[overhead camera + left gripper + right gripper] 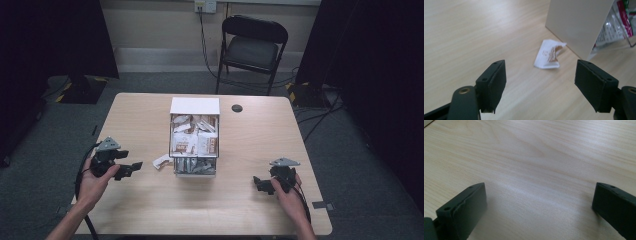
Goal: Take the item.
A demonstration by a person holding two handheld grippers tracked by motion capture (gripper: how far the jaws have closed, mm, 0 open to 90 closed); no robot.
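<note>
Pale wood surface (150,200) carries clear box (195,142) at centre, packed with sachets. White-brown sachet (162,161) lies loose just beside box's left wall, flat on surface, crumpled. Left tool (131,169) near sachet, jaws wide apart, empty, pointing toward it. Right tool (259,184) well apart at right, jaws spread, empty, low over bare wood. Black folding chair (252,47) beyond surface.
</note>
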